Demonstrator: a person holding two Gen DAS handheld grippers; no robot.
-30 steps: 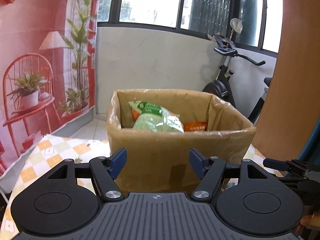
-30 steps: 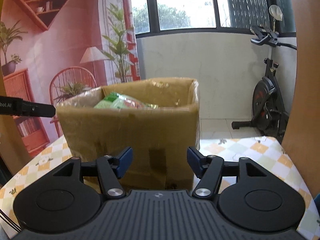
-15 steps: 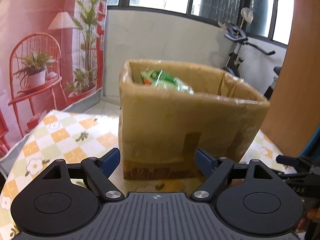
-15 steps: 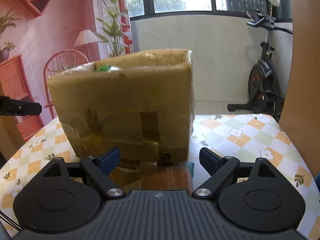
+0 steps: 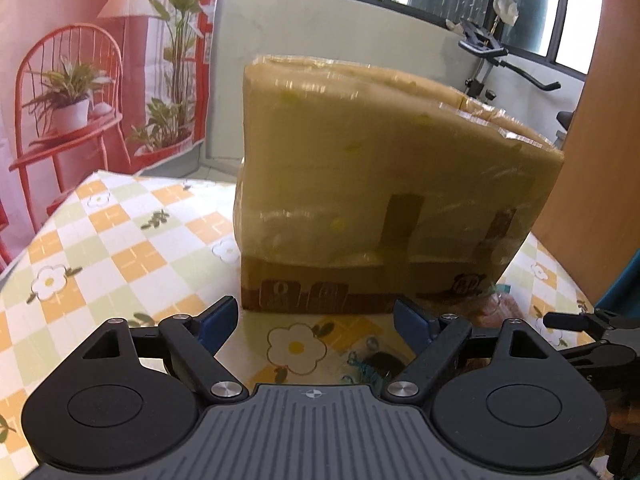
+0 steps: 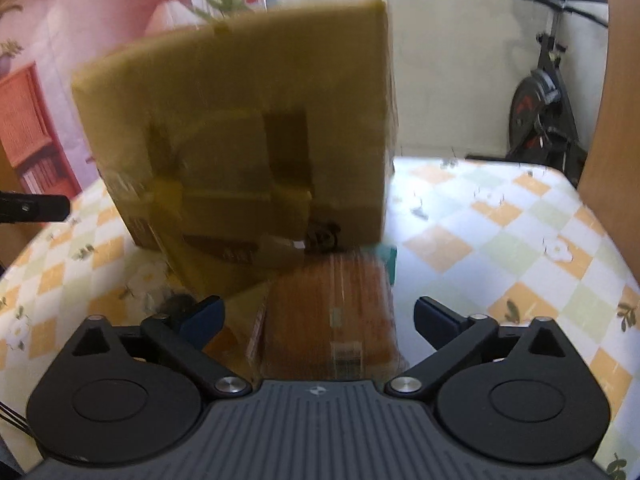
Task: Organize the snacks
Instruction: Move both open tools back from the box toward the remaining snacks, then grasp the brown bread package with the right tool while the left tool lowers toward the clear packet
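Both grippers had just been opening: right gripper [image 6: 318, 316] gaped empty over an orange snack pack [image 6: 332, 316] below the cardboard box [image 6: 240, 128], probably lining up a pick, left gripper [image 5: 316, 320] wide, empty.

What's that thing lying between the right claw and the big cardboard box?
In the right wrist view, a blurry orange-brown snack packet lies on the tablecloth, between the open right claw and the cardboard box.

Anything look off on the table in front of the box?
Mostly tidy. The tape-patched brown cardboard box stands upright on the checked floral tablecloth. One orange-brown clear-wrapped snack pack lies outside the box at its base, ahead of the open right gripper. Blur hides any finer damage.
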